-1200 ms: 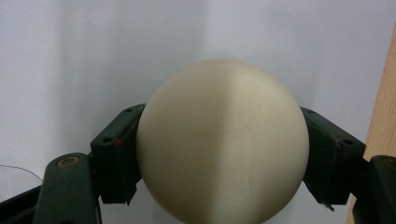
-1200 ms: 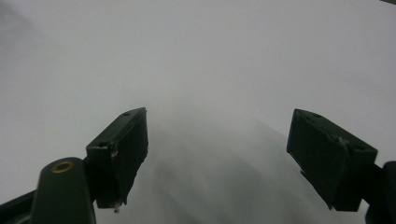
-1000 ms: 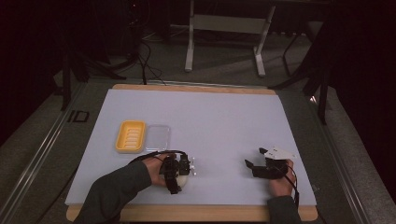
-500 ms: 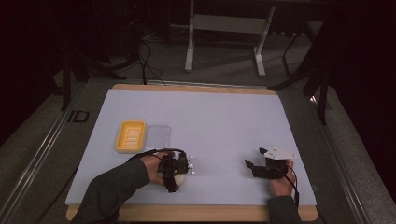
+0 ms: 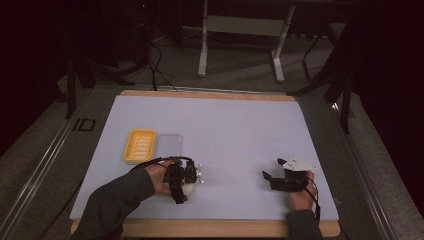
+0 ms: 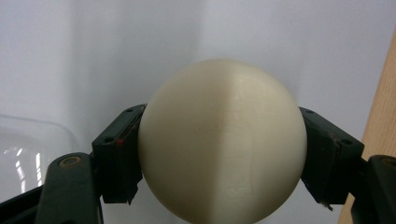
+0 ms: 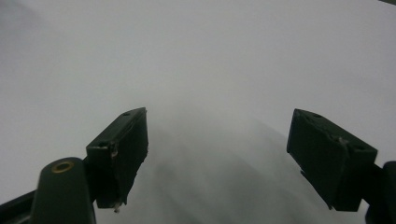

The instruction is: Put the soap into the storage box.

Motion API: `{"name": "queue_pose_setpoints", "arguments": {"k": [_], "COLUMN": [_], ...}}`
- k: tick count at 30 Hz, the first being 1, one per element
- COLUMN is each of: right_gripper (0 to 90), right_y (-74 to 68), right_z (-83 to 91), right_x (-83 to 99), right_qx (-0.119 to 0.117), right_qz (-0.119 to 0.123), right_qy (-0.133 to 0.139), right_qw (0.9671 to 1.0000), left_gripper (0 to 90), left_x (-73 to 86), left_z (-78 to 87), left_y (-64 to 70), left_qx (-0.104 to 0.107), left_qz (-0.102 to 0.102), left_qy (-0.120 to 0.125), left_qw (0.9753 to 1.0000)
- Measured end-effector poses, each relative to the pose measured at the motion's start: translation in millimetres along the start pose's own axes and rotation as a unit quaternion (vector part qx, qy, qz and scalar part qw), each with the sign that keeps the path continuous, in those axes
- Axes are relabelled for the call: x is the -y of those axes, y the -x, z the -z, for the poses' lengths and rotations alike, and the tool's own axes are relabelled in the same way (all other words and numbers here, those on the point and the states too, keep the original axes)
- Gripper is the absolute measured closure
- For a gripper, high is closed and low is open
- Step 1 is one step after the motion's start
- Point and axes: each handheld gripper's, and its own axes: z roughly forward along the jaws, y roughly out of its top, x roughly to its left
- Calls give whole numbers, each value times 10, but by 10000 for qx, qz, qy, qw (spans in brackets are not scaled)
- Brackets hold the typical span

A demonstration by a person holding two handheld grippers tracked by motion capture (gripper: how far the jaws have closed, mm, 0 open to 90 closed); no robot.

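Observation:
A smooth cream ball (image 6: 222, 140) sits squeezed between the two black jaws of my left gripper (image 6: 222, 156), just over the white mat. From above, that gripper (image 5: 185, 187) is at the front left of the mat, and the ball (image 5: 190, 190) shows as a pale patch under it. My right gripper (image 5: 272, 180) rests at the front right of the mat. Its jaws stand wide apart in the right gripper view (image 7: 224, 154), with bare mat between them.
A yellow ridged tray (image 5: 140, 145) and a clear lid (image 5: 170, 143) lie side by side just beyond the left hand. The clear lid (image 6: 28, 144) also shows near the left jaw. The table's wooden edge (image 5: 210, 227) runs along the front.
The left hand, still holding the ball, has drifted slightly to the left. The right gripper has stayed put.

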Motion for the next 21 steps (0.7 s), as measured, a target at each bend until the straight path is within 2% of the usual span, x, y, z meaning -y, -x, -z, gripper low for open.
{"name": "queue_pose_setpoints", "arguments": {"k": [14,21], "right_gripper": [203,203], "right_y": [0,0], "right_z": [0,1], "right_x": [0,1], "right_qx": [-1,-3], "right_qz": [0,2], "right_qy": [3,8], "right_qw": [10000,10000], "left_gripper": [256,256], "left_x": [140,200], "left_z": [171,249], "left_y": [-112,-219], "left_qx": [-107,-144], "left_qz": [198,327], "left_qy": [41,31], "left_qw": [9997,9994]}}
